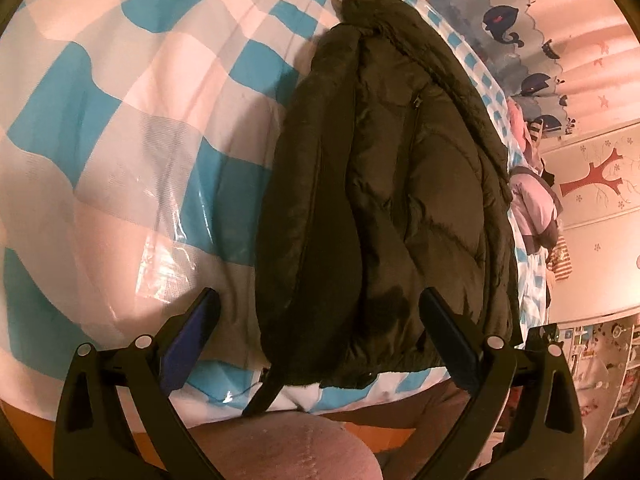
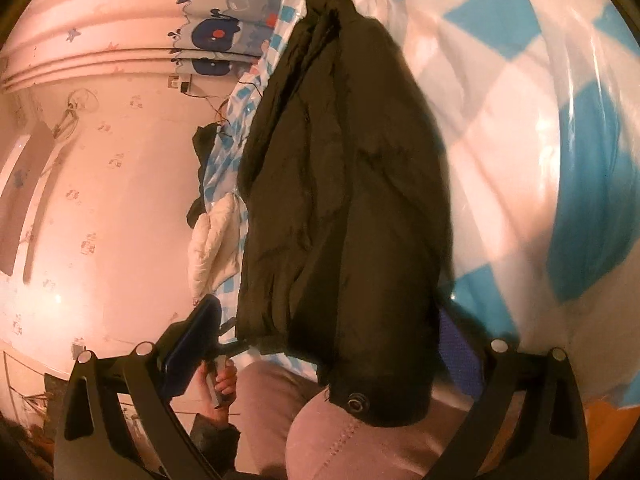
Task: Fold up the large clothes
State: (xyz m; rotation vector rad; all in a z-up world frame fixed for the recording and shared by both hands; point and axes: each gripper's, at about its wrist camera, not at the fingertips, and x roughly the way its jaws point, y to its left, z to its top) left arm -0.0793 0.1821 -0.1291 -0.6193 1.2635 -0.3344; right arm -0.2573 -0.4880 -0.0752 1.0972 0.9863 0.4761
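Bedding in blue, white and grey checks (image 1: 132, 128) is covering the whole bed, and a clear plastic sheet is lying glossy over it. Along one edge of that bed a dark padded jacket (image 1: 384, 184) is lying lengthwise, already doubled over itself into a long narrow strip, its collar end pointing away and its hem reaching the near edge, where a snap button (image 2: 355, 395) is showing. Pale and dark clothes (image 2: 212, 236) are lying beyond the jacket toward the wall.

A person's knee in pinkish trousers (image 1: 280, 444) is pressing close to the bed. The left gripper (image 1: 316, 320) is hovering over the hem end with its fingers (image 1: 448, 332) spread wide apart and gripping nothing. The right gripper (image 2: 332, 332) is likewise hanging open over the hem corner, holding nothing, though whether its far finger is touching the fabric I cannot tell. A hand (image 2: 222, 380) is showing on the other tool's handle.

By my reading, the lengthwise fold is done and the crosswise fold is coming. That would call for each pair of fingers pinching a hem corner through all the thick layers, then carrying the hem up toward the collar without the slippery filling sliding apart.
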